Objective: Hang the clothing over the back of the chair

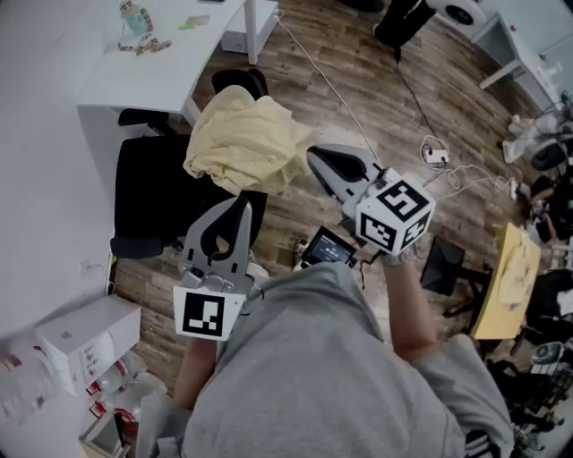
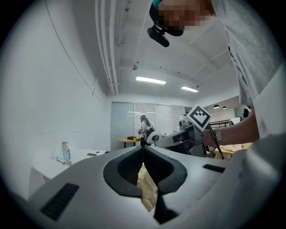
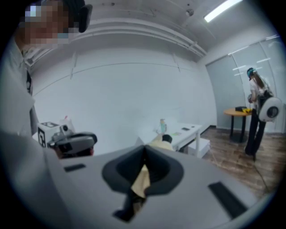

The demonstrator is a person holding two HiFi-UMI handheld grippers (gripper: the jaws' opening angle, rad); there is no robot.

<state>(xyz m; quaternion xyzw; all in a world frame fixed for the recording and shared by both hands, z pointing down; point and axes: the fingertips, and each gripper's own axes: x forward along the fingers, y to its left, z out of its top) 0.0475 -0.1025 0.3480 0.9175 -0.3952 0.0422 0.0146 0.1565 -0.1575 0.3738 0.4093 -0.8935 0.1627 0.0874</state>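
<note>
In the head view a pale yellow garment [image 1: 243, 139] hangs bunched above the black office chair [image 1: 152, 201], over its right side. My left gripper [image 1: 243, 199] is shut on the garment's lower edge. My right gripper [image 1: 313, 154] is shut on its right edge. In the left gripper view the jaws [image 2: 143, 150] are closed with a fold of yellow cloth [image 2: 147, 188] pinched between them. The right gripper view shows the same: closed jaws [image 3: 144, 150] with yellow cloth [image 3: 141, 181] caught in them. The chair's back is mostly hidden under the garment.
A white desk [image 1: 166, 63] with a bottle [image 1: 134, 18] stands behind the chair. White boxes [image 1: 85, 338] sit at the lower left. Cables and a power strip [image 1: 436, 156] lie on the wood floor at the right, near a wooden table [image 1: 512, 277]. A person [image 3: 257, 112] stands far off.
</note>
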